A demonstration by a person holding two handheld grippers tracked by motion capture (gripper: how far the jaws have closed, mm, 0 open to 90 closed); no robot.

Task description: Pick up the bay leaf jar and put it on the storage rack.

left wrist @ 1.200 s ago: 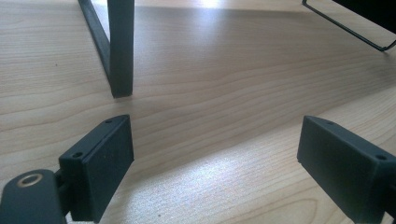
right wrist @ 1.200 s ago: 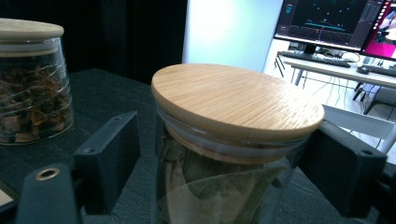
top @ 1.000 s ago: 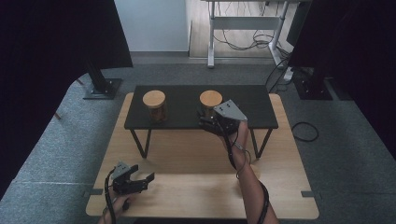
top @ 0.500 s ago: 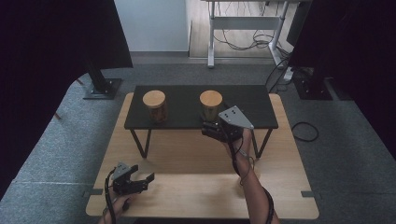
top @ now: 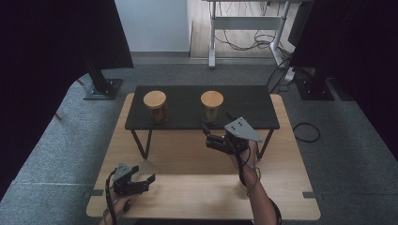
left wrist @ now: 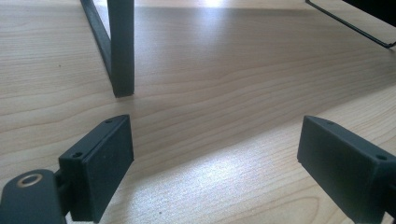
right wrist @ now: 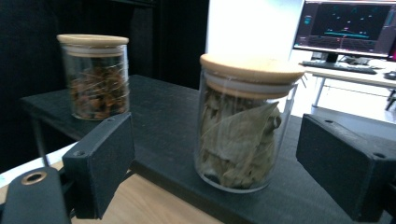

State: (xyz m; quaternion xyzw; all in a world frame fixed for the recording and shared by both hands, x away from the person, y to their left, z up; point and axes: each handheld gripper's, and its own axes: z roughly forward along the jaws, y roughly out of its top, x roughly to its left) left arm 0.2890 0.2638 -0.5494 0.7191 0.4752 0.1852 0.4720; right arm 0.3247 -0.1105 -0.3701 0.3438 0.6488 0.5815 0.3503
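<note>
Two glass jars with wooden lids stand on a low black shelf (top: 244, 101) set on the wooden table (top: 187, 154). The left jar (top: 155, 106) (right wrist: 95, 77) holds brown bits. The right jar (top: 212, 106) (right wrist: 243, 123) holds dried leaves. My right gripper (top: 210, 137) (right wrist: 217, 142) hovers just in front of the shelf and points at the leaf jar. Its jaws have just been opening and stand open, with the jar a little beyond them and nothing pressed between the pads. My left gripper (top: 144, 174) (left wrist: 215, 144) stands open and empty, low over the table's near left part.
A shelf leg (left wrist: 122, 51) stands on the wood just ahead of the left gripper. Dark curtains flank the table. Behind it are a desk frame (top: 244, 28), a stand base (top: 101, 86) and a cable loop (top: 305, 131) on the carpet. A lit monitor (right wrist: 348, 23) glows far off.
My right gripper has drawn back from the right jar toward the near side of the table and sunk slightly. The left gripper has kept still.
</note>
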